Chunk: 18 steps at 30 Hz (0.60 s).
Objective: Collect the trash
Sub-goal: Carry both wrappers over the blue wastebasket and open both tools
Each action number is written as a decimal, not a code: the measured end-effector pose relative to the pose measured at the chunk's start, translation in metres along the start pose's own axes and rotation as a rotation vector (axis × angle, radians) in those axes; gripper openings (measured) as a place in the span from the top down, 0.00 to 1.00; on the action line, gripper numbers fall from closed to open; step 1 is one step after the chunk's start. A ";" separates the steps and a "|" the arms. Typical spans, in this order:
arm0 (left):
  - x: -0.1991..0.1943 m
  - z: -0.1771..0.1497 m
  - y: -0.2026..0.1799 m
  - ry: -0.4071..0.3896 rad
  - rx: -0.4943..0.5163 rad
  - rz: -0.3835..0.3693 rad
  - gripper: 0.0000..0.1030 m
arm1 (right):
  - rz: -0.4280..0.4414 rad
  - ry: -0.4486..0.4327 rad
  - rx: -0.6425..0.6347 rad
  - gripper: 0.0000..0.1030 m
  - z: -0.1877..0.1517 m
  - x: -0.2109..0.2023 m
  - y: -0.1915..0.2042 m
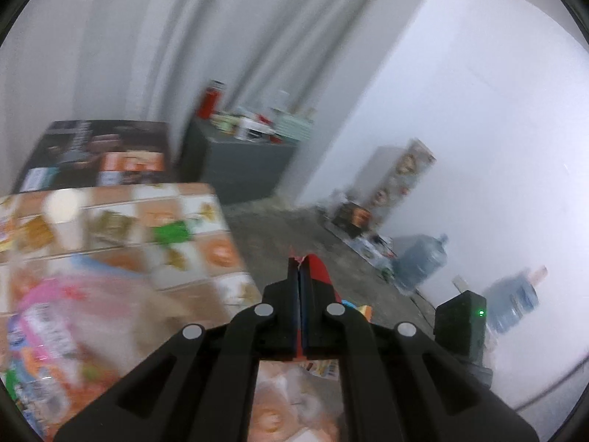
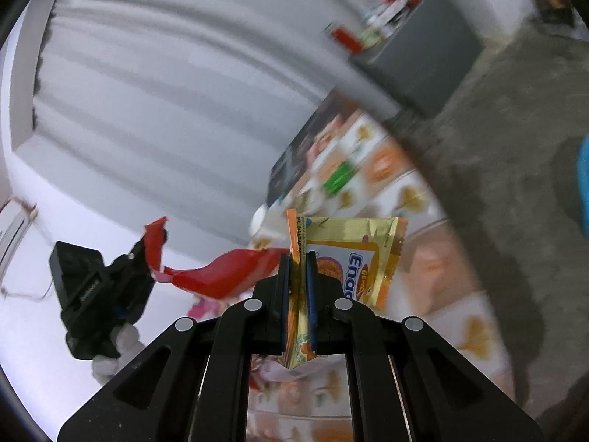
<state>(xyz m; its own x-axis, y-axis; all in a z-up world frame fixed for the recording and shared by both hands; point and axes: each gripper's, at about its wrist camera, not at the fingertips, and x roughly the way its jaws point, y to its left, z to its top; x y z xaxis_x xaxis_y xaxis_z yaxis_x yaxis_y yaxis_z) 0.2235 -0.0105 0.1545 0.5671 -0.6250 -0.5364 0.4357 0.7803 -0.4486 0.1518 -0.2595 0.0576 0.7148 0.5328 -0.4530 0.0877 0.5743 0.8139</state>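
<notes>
My left gripper [image 1: 299, 269] is shut on a red wrapper [image 1: 321, 272] and holds it in the air past the table's right edge. It also shows in the right wrist view [image 2: 145, 248], where the red wrapper [image 2: 228, 270] hangs from it. My right gripper [image 2: 299, 258] is shut on a yellow-orange snack packet [image 2: 353, 258] and holds it above the patterned tablecloth [image 2: 423, 199]. A green wrapper [image 1: 173, 234] lies on the table; it also shows in the right wrist view [image 2: 338, 176]. A pink packet [image 1: 48, 316] lies at the table's near left, blurred.
A dark box [image 1: 99, 154] sits at the table's far end. A grey cabinet [image 1: 243, 162] with bottles and clutter stands by the curtain. Water jugs [image 1: 423, 261] and boxes line the white wall on the right. A blue object [image 2: 583, 188] shows at the right edge.
</notes>
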 end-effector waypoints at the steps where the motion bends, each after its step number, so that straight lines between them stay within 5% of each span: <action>1: 0.015 -0.001 -0.015 0.020 0.016 -0.021 1.00 | -0.017 -0.021 0.015 0.93 0.002 -0.011 -0.010; 11: 0.210 -0.042 -0.148 0.302 0.131 -0.127 1.00 | -0.225 -0.207 0.274 0.93 0.024 -0.120 -0.161; 18: 0.347 -0.093 -0.211 0.480 0.206 -0.123 0.99 | -0.308 -0.243 0.414 0.93 0.053 -0.136 -0.250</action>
<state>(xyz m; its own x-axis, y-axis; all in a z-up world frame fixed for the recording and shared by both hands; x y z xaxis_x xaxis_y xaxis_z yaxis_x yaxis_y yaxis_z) 0.2628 -0.3941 -0.0035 0.1409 -0.6141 -0.7765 0.6342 0.6583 -0.4055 0.0696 -0.5085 -0.0646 0.7477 0.1933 -0.6353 0.5471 0.3629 0.7543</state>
